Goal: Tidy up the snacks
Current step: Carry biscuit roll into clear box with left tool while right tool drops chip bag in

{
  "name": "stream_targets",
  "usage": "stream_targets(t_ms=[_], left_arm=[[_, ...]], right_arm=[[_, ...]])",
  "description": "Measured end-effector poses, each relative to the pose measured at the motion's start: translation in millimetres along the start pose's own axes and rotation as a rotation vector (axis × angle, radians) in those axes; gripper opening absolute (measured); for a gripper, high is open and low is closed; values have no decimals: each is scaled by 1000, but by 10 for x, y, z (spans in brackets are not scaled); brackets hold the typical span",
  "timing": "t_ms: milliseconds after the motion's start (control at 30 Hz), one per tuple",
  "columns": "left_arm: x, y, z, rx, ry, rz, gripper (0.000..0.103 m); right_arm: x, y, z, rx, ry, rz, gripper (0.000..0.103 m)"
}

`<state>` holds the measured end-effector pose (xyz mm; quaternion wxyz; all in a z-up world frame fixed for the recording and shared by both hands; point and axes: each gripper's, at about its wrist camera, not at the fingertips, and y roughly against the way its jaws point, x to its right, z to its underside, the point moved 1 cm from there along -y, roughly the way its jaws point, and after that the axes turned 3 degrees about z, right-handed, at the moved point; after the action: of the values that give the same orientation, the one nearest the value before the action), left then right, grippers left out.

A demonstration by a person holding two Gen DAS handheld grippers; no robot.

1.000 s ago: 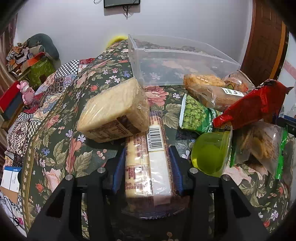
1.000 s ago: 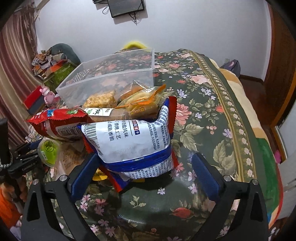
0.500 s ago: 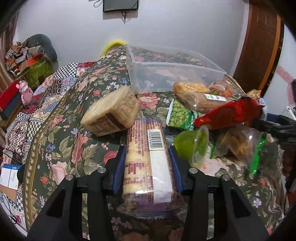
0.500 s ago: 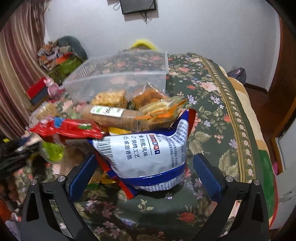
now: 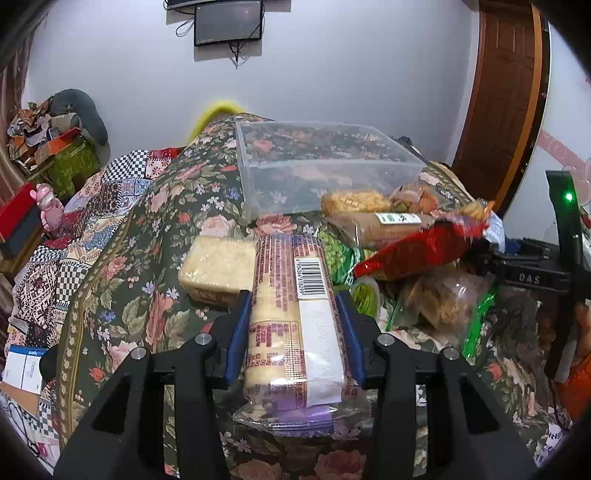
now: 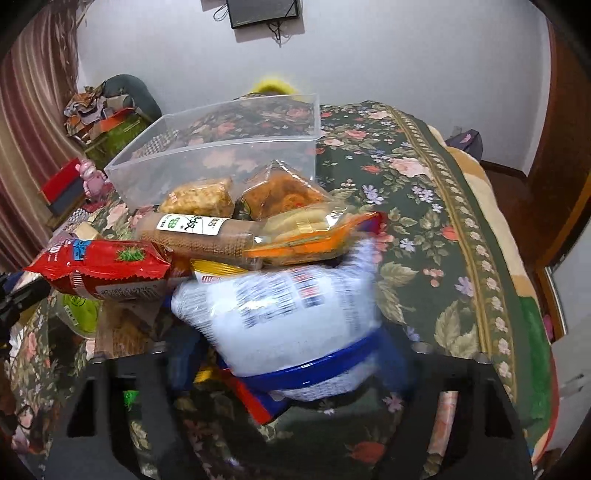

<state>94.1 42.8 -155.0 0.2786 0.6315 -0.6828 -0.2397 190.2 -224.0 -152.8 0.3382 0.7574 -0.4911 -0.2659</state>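
The left gripper (image 5: 295, 306) is clamped on a long cracker sleeve (image 5: 295, 317), its blue pads pressed to both sides, the pack's barcode facing up and its far end sticking out past the fingers above the floral bedspread (image 5: 122, 295). Just to the left of it, on the spread, lies a pale block-shaped packet (image 5: 218, 266). The right gripper (image 6: 291, 354) is closing around a puffy white-and-blue snack bag (image 6: 291, 317); the bag sits between the jaws, but the picture is smeared there and I cannot tell whether the pads press it yet. Past that bag the heap of snacks spreads out: a red wrapper (image 6: 103, 266) to the left, a brown biscuit roll (image 6: 199, 236) and an orange-edged pack (image 6: 314, 232) behind it. Farther still stands the clear plastic bin (image 6: 221, 147), its near wall touching the pile. A dark screen (image 5: 229, 22) hangs on the far wall.
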Motion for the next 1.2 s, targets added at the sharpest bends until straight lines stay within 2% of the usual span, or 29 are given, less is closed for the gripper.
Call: stream_targets(t_ms=[267, 633, 900, 1200], left_arm=[[-3, 170, -190, 54, 9, -2, 45], [14, 307, -654, 140, -9, 2, 45], [-14, 193, -1076, 178, -9, 2, 45], [-104, -218, -1390, 148, 11, 3, 45]], right_arm=[[88, 334, -77, 63, -15, 7, 70], [-69, 697, -508, 199, 33, 5, 70], [-272, 661, -877, 269, 65, -17, 71], [-388, 326, -1199, 265, 80, -26, 71]])
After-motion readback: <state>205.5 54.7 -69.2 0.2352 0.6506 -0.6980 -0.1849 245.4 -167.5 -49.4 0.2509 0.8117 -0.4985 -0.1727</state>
